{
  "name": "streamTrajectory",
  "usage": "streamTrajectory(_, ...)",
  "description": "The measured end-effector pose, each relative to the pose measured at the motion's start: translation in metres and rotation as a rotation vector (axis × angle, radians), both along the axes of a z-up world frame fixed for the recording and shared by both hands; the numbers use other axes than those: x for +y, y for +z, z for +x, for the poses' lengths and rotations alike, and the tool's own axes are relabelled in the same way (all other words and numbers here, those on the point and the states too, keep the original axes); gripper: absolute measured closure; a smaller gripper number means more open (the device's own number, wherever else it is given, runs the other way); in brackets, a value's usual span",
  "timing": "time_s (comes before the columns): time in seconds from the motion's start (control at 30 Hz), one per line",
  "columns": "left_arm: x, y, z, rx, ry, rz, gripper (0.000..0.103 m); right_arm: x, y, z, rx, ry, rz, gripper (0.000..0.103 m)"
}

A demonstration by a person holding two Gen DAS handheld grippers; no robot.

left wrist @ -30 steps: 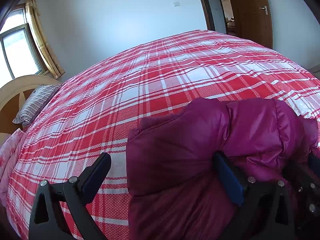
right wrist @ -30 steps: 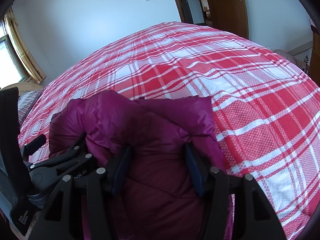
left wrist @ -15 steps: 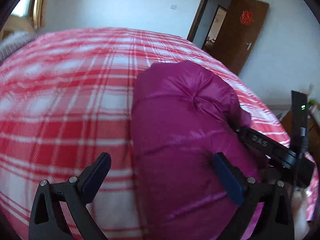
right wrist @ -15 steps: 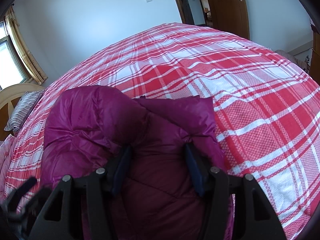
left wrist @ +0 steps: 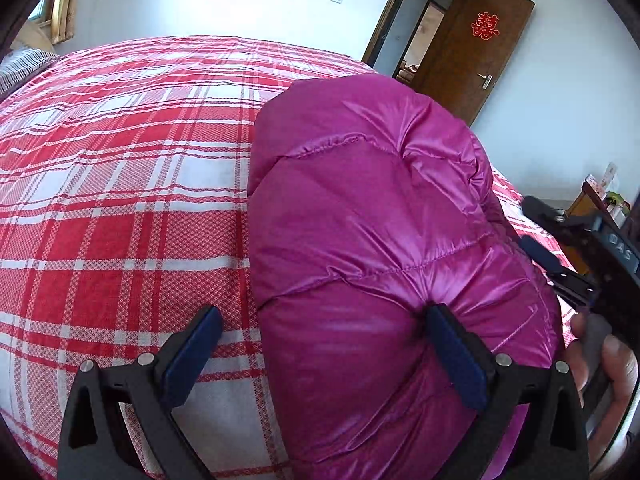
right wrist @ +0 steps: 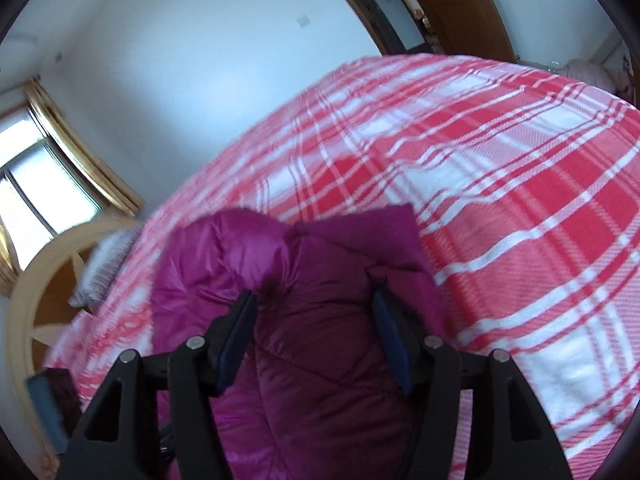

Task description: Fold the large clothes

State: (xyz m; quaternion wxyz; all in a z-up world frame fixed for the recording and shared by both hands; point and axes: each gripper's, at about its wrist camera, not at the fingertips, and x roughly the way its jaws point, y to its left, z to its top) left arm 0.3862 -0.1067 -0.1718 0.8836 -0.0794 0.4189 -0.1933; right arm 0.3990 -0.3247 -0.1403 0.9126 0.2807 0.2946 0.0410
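Magenta quilted down jacket [left wrist: 372, 240] lying bundled on red plaid bedspread [left wrist: 120, 200]; right gripper [right wrist: 316, 320] pinching bunched fabric, left gripper [left wrist: 320, 340] gaping wide, holding nothing. Final fold seemingly proceeding; next needing pressing flat.

One puffy magenta jacket [left wrist: 372, 240] lies between and ahead of the fingers, on one bed with a red plaid cover [left wrist: 120, 200]. Two grippers show: the left gripper [left wrist: 324, 356] and the right gripper [right wrist: 316, 336]. Beyond the fingertips are one striped pillow [right wrist: 104, 268], one window [right wrist: 36, 196] and one brown door [left wrist: 476, 48].
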Motion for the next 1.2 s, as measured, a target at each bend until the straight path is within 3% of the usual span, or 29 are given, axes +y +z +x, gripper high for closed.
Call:
streamTrajectory(0.2,0.007,-0.001,-0.003,-0.003,0.000,-0.022,0.001,-0.023,-0.007,0.000,0.057,-0.057,0.002,0.035)
streamTrajectory(0.53,0.015,-0.003,0.004,0.014,-0.020,-0.078,0.001,-0.021,-0.027,0.029,0.159,0.152,0.054,0.043)
streamTrajectory(0.63,0.014,-0.001,0.002,0.000,-0.034,-0.080,0.002,-0.017,-0.027,0.032,0.157,0.203,0.051,0.052)
streamTrajectory(0.67,0.012,0.001,0.000,-0.008,-0.045,-0.082,0.011,-0.016,-0.028,0.029,0.159,0.216,0.052,0.055)
streamTrajectory(0.7,0.011,0.003,-0.003,-0.018,-0.073,-0.098,0.028,-0.015,-0.029,0.030,0.162,0.233,0.060,0.059)
streamTrajectory(0.83,0.004,0.012,-0.015,-0.070,-0.108,-0.072,0.042,-0.008,-0.022,0.024,0.119,0.256,0.017,0.071)
streamTrajectory(0.9,0.005,0.018,-0.019,-0.084,-0.101,-0.062,0.056,-0.006,-0.021,0.022,0.111,0.255,-0.001,0.078)
streamTrajectory(1.0,0.012,0.027,-0.028,-0.095,-0.091,-0.077,0.069,0.003,-0.009,0.012,0.067,0.245,-0.042,0.081)
streamTrajectory(1.2,0.032,0.057,-0.054,-0.150,-0.079,-0.085,0.077,0.022,0.015,0.000,-0.001,0.271,-0.027,0.084)
